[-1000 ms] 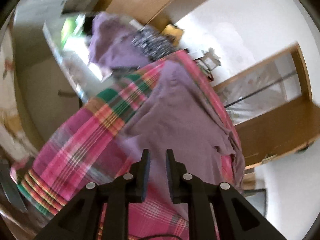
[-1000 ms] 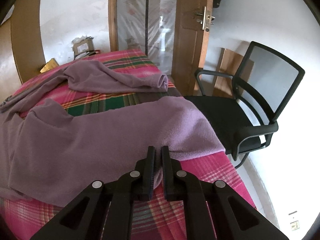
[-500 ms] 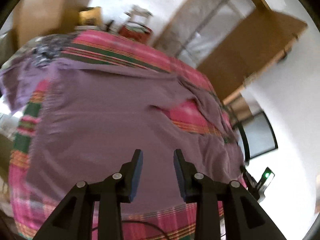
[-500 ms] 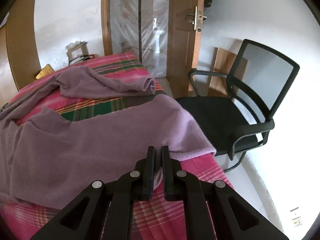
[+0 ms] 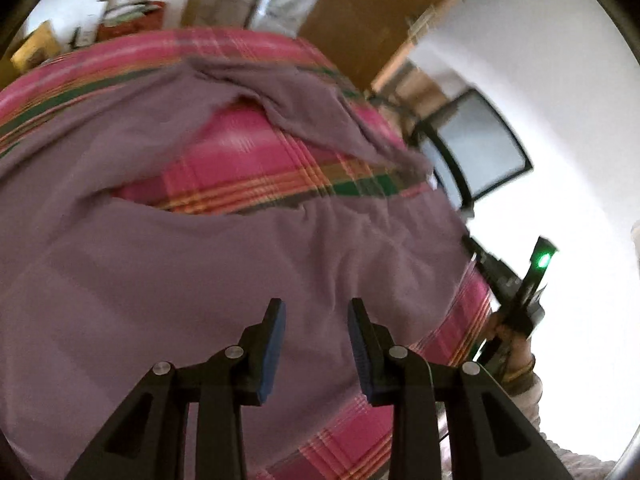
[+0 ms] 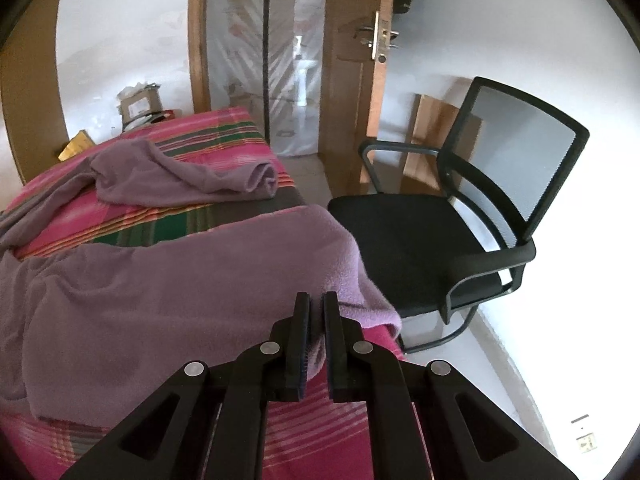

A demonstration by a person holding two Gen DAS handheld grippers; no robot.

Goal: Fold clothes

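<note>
From the left wrist view, the purple garment (image 5: 192, 264) lies spread over the pink plaid bedspread (image 5: 248, 164) of the bed, its broad body filling the near and left part of the frame while a narrower limb (image 5: 320, 108) runs from the far middle toward the right edge, leaving a bare wedge of bedspread between the two. The left tool (image 5: 316, 312) hangs above the cloth with its jaws standing moderately apart and nothing between them; the picture is blurred. At the right edge the right tool (image 5: 516, 300) shows, dark with a green light, held by a hand (image 5: 508, 336). From the right wrist view, the garment (image 6: 168, 280) stretches lengthwise from the left edge to the bed's near right corner, where its hem droops over the side. The right tool (image 6: 316, 304) is closed on that hem. A second limb (image 6: 192, 176) lies crumpled farther back, its end toward the doorway. A black mesh chair (image 6: 460, 224) stands just beside the bed.
</note>
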